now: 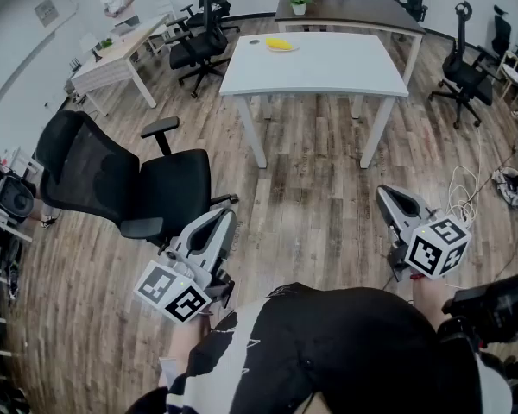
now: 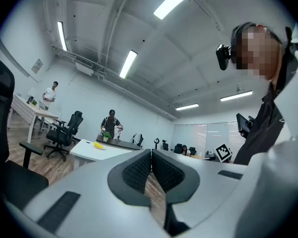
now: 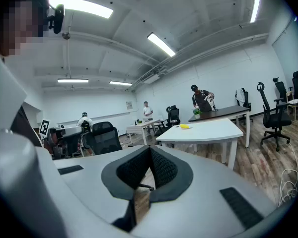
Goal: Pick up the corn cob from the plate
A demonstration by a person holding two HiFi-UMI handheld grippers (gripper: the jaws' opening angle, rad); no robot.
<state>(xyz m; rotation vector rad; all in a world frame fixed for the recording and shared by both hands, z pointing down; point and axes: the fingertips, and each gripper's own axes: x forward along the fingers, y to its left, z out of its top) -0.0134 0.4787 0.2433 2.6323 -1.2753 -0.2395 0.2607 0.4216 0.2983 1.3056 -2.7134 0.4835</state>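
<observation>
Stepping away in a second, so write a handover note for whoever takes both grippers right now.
Left gripper: jaws shut, nothing between them.
Right gripper: jaws shut, empty too.
Both are held close to the body, well short of the white rectangular table.
Yellow corn cob lies on a pale plate near the table's far edge.
Done: nothing; the cob is untouched.
Left: walk up to the table, open one gripper, close it on the cob, lift it off the plate.
</observation>
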